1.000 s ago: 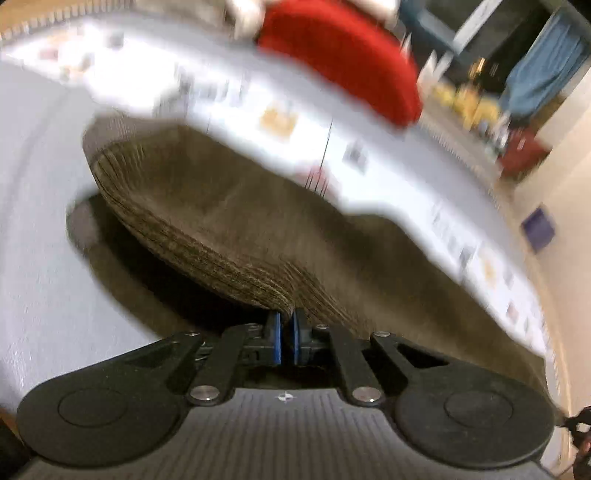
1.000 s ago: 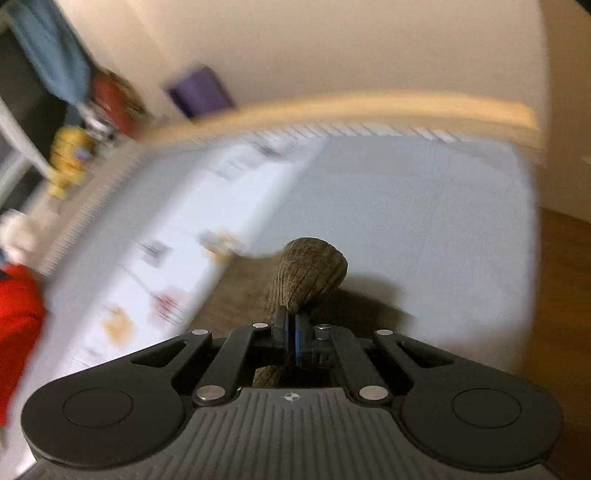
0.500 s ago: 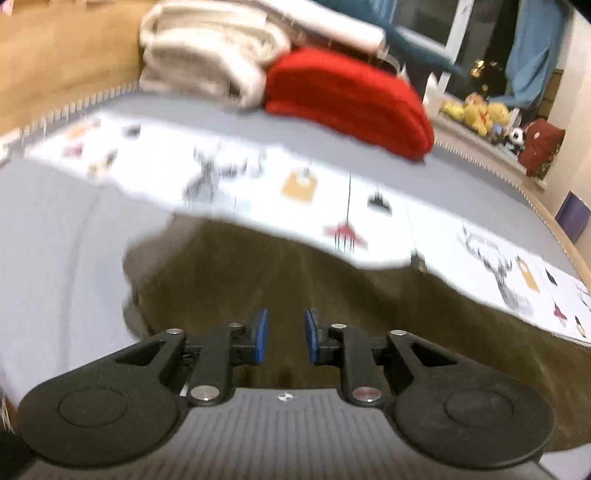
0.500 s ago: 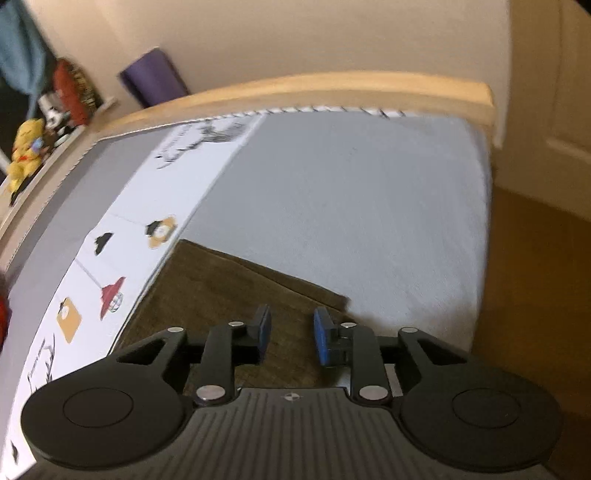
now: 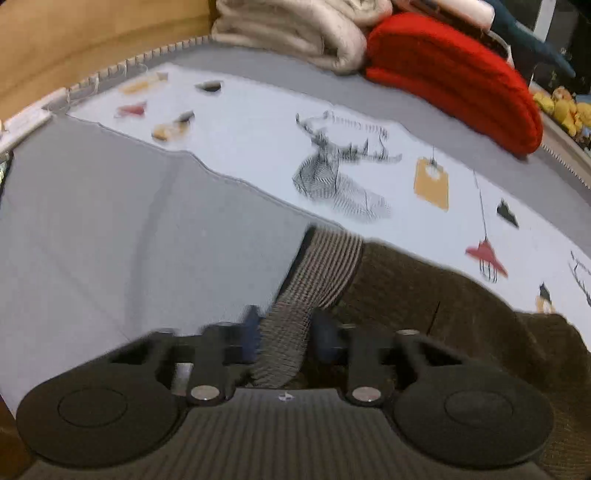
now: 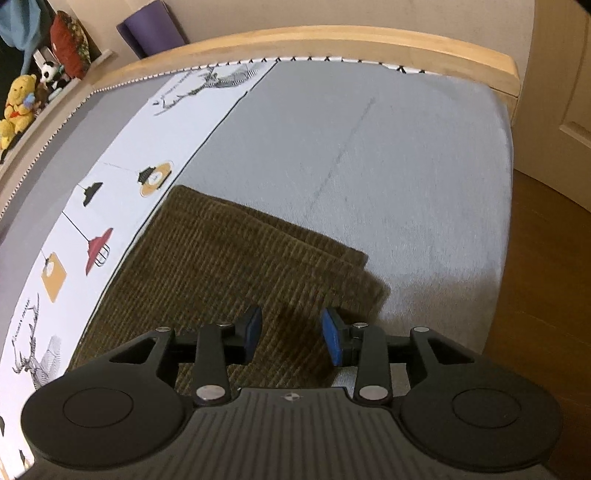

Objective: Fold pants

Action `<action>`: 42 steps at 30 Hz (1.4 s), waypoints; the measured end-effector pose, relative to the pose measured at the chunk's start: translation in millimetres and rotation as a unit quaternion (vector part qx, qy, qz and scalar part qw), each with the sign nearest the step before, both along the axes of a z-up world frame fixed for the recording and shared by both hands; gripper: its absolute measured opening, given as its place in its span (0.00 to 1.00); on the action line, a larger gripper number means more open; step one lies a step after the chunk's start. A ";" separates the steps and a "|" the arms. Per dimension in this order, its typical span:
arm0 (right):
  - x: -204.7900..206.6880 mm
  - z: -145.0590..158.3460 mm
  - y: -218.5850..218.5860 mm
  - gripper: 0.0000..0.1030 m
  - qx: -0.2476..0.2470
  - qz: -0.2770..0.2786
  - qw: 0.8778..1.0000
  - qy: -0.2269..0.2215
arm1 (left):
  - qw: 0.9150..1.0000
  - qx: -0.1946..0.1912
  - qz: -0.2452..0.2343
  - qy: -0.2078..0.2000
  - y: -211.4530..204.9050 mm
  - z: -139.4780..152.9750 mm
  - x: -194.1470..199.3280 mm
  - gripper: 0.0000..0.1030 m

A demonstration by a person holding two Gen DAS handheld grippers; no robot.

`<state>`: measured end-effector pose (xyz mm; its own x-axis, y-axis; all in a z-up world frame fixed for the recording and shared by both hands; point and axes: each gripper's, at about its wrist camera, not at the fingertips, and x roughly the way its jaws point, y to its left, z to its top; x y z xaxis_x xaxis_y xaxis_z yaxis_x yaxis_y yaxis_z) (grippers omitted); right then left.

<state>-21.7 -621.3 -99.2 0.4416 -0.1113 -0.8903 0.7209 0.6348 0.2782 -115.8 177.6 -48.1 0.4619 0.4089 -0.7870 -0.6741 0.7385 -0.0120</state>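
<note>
Lying on the bed (image 6: 388, 155), the brown pants (image 6: 236, 266) are already doubled; for a square next fold, pinch both layers evenly; blankets (image 5: 295, 26) and a red cushion (image 5: 454, 74) sit well apart; the left tool (image 5: 286, 334) closes around the ribbed waistband (image 5: 317, 266); the right tool (image 6: 290, 334) opens, released, above the cloth.

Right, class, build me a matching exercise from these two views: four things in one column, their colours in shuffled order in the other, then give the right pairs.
Things:
1. pants
2. knitted cushion
3. soft toy bear
4. rolled mat

Colours:
A. purple
B. red
C. olive-brown
D. yellow

Pairs: 1-C; 2-B; 3-D; 4-A
</note>
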 end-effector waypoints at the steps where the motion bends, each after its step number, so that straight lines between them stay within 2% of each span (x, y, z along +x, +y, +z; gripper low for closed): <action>1: 1.0 -1.0 1.1 0.37 -0.001 0.001 1.000 0.002 | 1.000 0.017 -0.001 -0.009 -3.8 6.9 -5.3 0.20; 3: 3.4 -1.8 3.6 0.37 -0.006 0.004 1.000 0.007 | 0.999 0.026 0.006 0.024 -9.0 2.4 -4.2 0.22; 5: 7.1 -2.4 7.3 0.37 -0.015 0.010 1.000 0.016 | 0.997 0.028 -0.003 0.078 -12.5 -11.6 2.8 0.32; 6: 8.9 -2.9 9.6 0.37 -0.019 0.012 1.000 0.021 | 0.996 0.038 -0.002 0.080 -12.7 -11.1 4.0 0.42; 7: 10.6 -3.2 12.3 0.37 -0.022 0.014 0.999 0.026 | 0.996 0.047 0.007 0.073 -12.8 -7.8 3.1 0.48; 10: 14.8 -0.1 20.5 0.37 -0.037 0.016 0.999 0.029 | 0.995 0.095 0.014 0.025 -22.1 8.3 -1.8 0.49; 12: 18.5 5.4 27.9 0.37 -0.052 0.026 0.998 0.021 | 0.990 0.140 -0.012 -0.004 -36.6 20.6 -1.4 0.50; 14: 23.6 11.9 36.9 0.37 -0.070 0.043 0.997 0.008 | 0.984 0.163 -0.055 -0.033 -52.4 27.5 2.6 0.52; 16: 28.1 17.1 45.7 0.37 -0.086 0.064 0.994 -0.003 | 0.983 0.152 -0.093 -0.049 -62.6 28.3 7.0 0.52; 17: 30.3 19.5 50.4 0.37 -0.093 0.077 0.993 -0.008 | 0.984 0.134 -0.104 -0.047 -62.8 25.3 10.2 0.52; 18: 31.7 20.8 54.1 0.37 -0.098 0.088 0.991 -0.011 | 0.988 0.103 -0.115 -0.031 -61.5 18.0 16.9 0.57; 19: 32.6 21.6 55.9 0.37 -0.101 0.096 0.990 -0.011 | 0.990 0.058 -0.127 0.013 -60.3 2.2 23.3 0.64; 20: 33.0 21.0 56.3 0.38 -0.100 0.101 0.990 -0.008 | 0.988 0.027 -0.132 0.070 -59.2 -18.1 30.1 0.64; 22: 30.9 16.3 50.3 0.40 -0.081 0.093 0.992 -0.003 | 0.979 0.093 -0.153 0.092 -78.2 -20.8 34.6 0.66; 24: 25.2 8.6 37.0 0.40 -0.044 0.066 0.997 0.002 | 0.974 0.126 -0.165 0.089 -93.3 -18.2 34.9 0.65; 27: 14.3 2.2 19.6 0.42 -0.032 0.033 0.999 0.012 | 0.976 0.125 -0.177 0.037 -105.9 -4.7 34.7 0.65; 29: 7.9 -0.7 8.5 0.42 -0.034 0.019 0.999 0.015 | 0.971 0.132 -0.199 0.008 -119.3 3.6 32.4 0.65; 32: 0.1 -5.9 -3.6 0.44 -0.040 0.008 0.999 0.022 | 0.967 0.104 -0.230 -0.013 -133.2 3.0 45.9 0.66; 33: -1.7 -8.4 -6.6 0.45 -0.040 0.004 0.999 0.026 | 0.968 0.082 -0.238 -0.008 -136.4 0.5 49.3 0.67; 34: -4.1 -11.6 -10.5 0.47 -0.038 -0.002 0.999 0.031 | 0.967 0.050 -0.249 0.015 -138.3 -8.2 55.8 0.70; 36: -9.2 -20.2 -18.2 0.47 -0.024 -0.018 0.999 0.045 | 0.961 -0.003 -0.259 0.102 -140.0 -36.9 69.3 0.74; 38: -15.4 -28.0 -27.6 0.49 0.000 -0.039 0.998 0.049 | 0.950 0.053 -0.282 0.127 -157.5 -43.9 72.4 0.78; 39: -18.6 -30.9 -31.7 0.50 0.012 -0.050 0.998 0.046 | 0.949 0.061 -0.283 0.129 -162.2 -43.1 74.4 0.78; 42: -18.8 -34.5 -36.3 0.52 0.018 -0.051 0.998 0.041 | 0.954 0.041 -0.266 0.130 -160.0 -40.9 78.1 0.79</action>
<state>-40.5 -657.6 -133.7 0.3551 -0.1189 -0.9272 0.8030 0.5467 0.2374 -37.6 17.6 -89.0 0.4151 0.2354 -0.8788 -0.1764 0.9684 0.1761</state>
